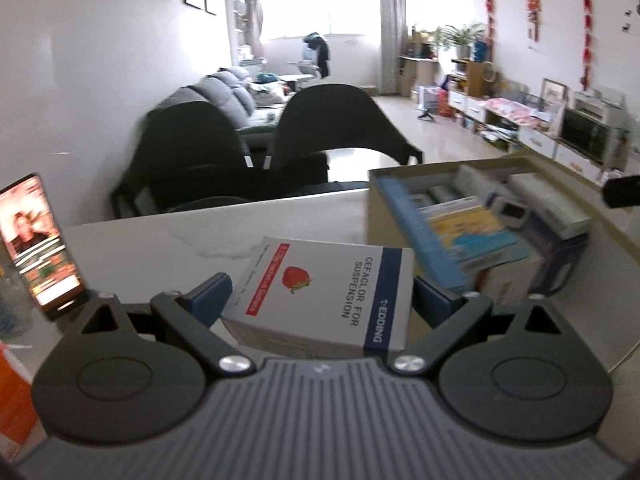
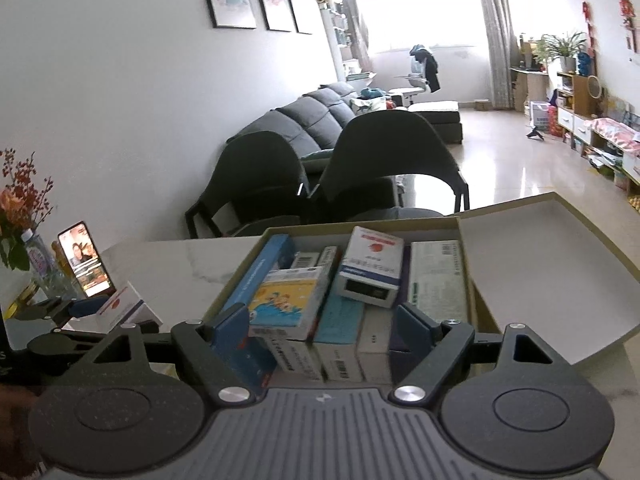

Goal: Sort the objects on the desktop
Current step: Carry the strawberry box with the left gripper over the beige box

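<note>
My left gripper (image 1: pixel 320 294) is shut on a white medicine box (image 1: pixel 320 292) printed with a red strawberry and "CEFACLOR FOR SUSPENSION". It holds the box just above the white table, left of the open cardboard box (image 1: pixel 374 216). The right wrist view shows that gripper (image 2: pixel 86 306) and its box (image 2: pixel 120 304) at the lower left. My right gripper (image 2: pixel 322 328) hangs open over the cardboard box (image 2: pixel 360 225), with nothing between its fingers. Several medicine boxes fill the cardboard box. A second strawberry box (image 2: pixel 370 268) lies on top of them.
The cardboard lid (image 2: pixel 540 264) lies open to the right of the box. A lit phone (image 2: pixel 84 264) stands at the table's left, beside a water bottle (image 2: pixel 36 256) and flowers. Two dark chairs (image 2: pixel 380 160) face the table's far edge. An orange object (image 1: pixel 12 392) sits at my left.
</note>
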Motion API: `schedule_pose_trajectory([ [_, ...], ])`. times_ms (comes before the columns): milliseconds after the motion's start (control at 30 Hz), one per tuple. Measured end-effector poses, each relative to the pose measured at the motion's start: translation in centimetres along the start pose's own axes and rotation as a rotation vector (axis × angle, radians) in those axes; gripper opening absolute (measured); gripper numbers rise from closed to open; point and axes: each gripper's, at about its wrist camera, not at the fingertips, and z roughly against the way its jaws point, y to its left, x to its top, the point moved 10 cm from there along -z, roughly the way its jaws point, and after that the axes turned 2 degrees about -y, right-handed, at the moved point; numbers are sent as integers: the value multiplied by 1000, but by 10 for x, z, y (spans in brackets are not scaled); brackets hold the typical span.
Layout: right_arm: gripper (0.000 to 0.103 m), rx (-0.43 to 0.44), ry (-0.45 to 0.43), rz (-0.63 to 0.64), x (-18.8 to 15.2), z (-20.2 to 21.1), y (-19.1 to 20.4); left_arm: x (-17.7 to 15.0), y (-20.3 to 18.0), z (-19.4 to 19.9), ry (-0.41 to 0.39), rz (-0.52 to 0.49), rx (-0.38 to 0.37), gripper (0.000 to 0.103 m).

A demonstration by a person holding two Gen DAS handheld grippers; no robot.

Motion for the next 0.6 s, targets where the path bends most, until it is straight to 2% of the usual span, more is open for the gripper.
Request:
schedule_pose_trajectory([
  [333,83,-47,-27,-47,5,12,-32,17,-80,-16,38,-96,-179,97],
  [600,83,-73,-32,-73,3,17,-50,11,-133,-33,121,-195,-313,97],
])
